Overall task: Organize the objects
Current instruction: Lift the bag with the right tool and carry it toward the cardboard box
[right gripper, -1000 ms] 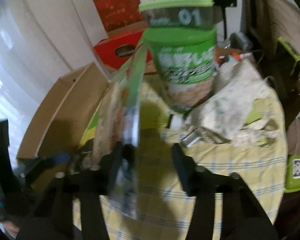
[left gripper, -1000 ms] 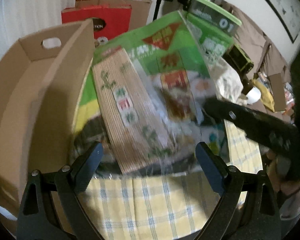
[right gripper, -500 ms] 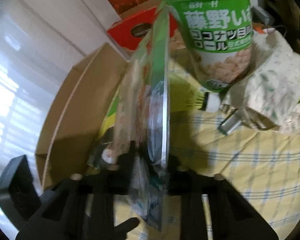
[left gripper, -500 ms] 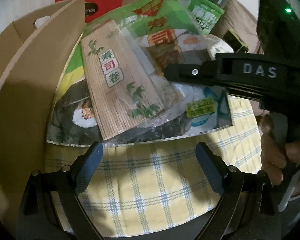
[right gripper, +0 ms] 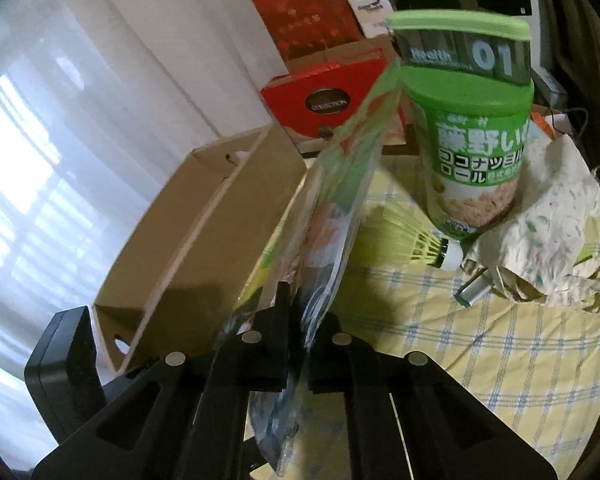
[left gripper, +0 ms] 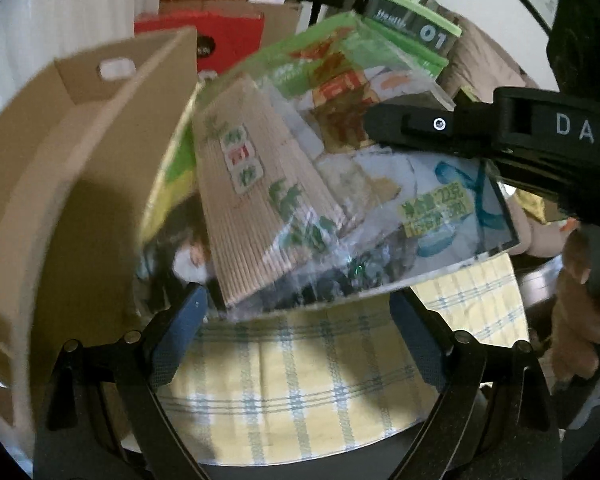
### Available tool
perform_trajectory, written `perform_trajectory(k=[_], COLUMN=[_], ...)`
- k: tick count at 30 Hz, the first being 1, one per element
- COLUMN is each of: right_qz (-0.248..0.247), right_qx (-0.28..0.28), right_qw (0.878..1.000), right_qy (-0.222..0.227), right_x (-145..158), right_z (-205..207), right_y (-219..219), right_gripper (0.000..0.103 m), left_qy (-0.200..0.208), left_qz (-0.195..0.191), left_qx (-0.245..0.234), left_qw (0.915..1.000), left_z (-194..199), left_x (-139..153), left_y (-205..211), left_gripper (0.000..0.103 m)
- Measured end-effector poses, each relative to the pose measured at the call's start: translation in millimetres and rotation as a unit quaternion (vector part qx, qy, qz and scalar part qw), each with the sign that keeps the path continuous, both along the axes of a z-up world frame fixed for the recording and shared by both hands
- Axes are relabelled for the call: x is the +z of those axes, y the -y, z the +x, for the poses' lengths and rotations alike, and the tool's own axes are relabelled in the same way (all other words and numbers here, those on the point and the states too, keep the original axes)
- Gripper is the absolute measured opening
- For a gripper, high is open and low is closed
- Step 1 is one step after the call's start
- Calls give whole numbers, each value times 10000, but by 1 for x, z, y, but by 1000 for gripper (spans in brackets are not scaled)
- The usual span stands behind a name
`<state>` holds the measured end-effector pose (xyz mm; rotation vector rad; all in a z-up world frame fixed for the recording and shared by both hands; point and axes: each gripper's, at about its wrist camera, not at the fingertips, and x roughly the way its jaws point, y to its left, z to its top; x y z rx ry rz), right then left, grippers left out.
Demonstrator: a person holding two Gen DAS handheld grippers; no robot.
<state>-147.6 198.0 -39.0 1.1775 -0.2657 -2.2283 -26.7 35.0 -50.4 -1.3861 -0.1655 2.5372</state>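
A clear plastic sushi kit bag [left gripper: 340, 184] with a bamboo rolling mat [left gripper: 252, 208] and seaweed inside is lifted off the table, its right side raised. My right gripper [right gripper: 298, 316] is shut on the bag's edge [right gripper: 332, 216]; one of its fingers [left gripper: 412, 128] shows in the left wrist view. My left gripper [left gripper: 296, 320] is open and empty just below the bag's lower edge. An open cardboard box [left gripper: 60, 184] stands to the left of the bag; it also shows in the right wrist view [right gripper: 204, 232].
A green-lidded snack tub [right gripper: 472, 144] stands on the yellow checked tablecloth [right gripper: 480, 340], with a yellow shuttlecock [right gripper: 412, 240] and a crumpled cloth bag [right gripper: 556, 236] beside it. Red boxes [right gripper: 324, 96] are stacked behind the table.
My right gripper closed on the bag's edge and lifted it, so the bag tilted up off the tablecloth. My left gripper stayed open below it.
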Motion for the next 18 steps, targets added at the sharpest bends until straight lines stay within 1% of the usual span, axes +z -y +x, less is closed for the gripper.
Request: perform_trajectory(k=[2,4,5,6,7,9,10,11,12,15,18], right_qz=[-36,-77,-74,-86,-91,-67,-56,-58,-52,-22,-57], right_qx=[30,67,76,84,95,125,139,155,170,200,208], right_qw=[10000,9999,9999,9999,9999,9998,9998,9998,9997,9995,9992], right_qy=[15,-16,-52,-68,-80,-131,-139,-142,-161,-245,-326], right_x=[3,8,12,15,18,24,26,29,32,39,46], right_z=[3,8,10,11,13,14,15,16,17,20,22], right_y=[1,2,4,5,7,12,15,17,18,24,28], right_gripper=[4,4,4,4,4,4,4,4,4,4,4], left_qy=[-293,-530,-646,-682,-726,-827,-862,-905,-958,-1113,-1287], left_qz=[-301,-538,-700,-805,-932,-999,-1023,-1052,-1069,-1107,-1110], left_qx=[49,19,-11,-12,-16,-17,10,44,83,146,217], left_qw=[9991,9971,9955,9944,9930,9916,9910,9903,9896,9875,9852], left_z=[6,13,16,19,22,27,22,22,23,23,22], left_x=[9,11,12,16,15,15,22,23,24,28,36], left_y=[-6,-11,-15,-21,-24,-29,-24,-23,-21,-16,-10], left_gripper=[91,91,85,76,72,55,51,45,37,24,16])
